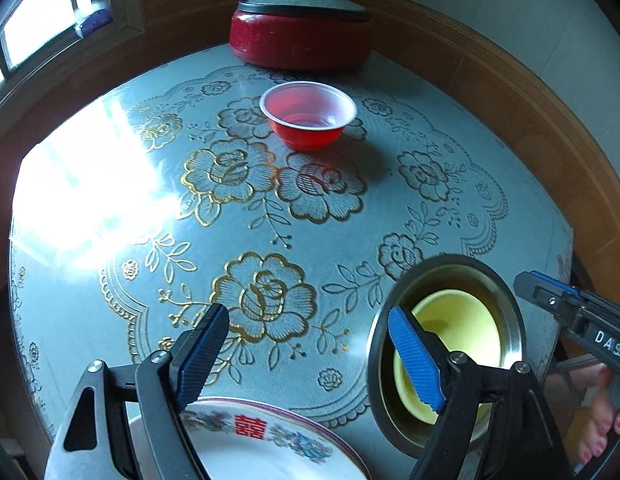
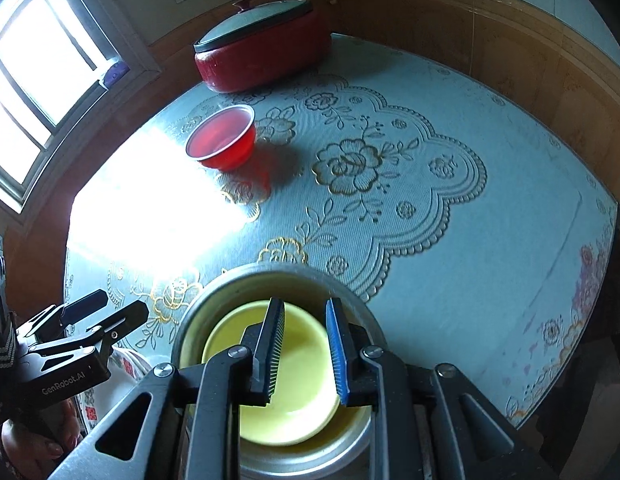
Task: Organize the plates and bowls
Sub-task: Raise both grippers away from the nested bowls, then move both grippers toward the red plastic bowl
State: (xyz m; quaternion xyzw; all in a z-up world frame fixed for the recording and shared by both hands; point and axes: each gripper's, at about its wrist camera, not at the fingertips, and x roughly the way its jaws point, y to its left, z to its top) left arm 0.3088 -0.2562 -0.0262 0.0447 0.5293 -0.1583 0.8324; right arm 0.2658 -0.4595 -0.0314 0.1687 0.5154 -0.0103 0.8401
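Here, yellow bowl (image 2: 294,368) nests in steel bowl (image 2: 214,300); left gripper (image 1: 310,356) wide, right gripper (image 2: 304,348) narrow, seemingly empty.

The table (image 1: 110,184) offers its widest free room across the centre and left of the left wrist view, where only the flat patterned cloth lies. In the upper centre, the red plastic bowl (image 1: 308,114) stands alone, with passable gaps on all sides. Behind it, the lidded red pot (image 1: 300,36) blocks the far edge against the wood-panelled wall. At lower right, the metal bowl (image 1: 510,312) (a yellow bowl (image 1: 462,320) nested inside) occupies the near corner; the white plate (image 1: 270,452) closes the bottom centre. In the right wrist view, the right half of the table (image 2: 490,240) is unobstructed.
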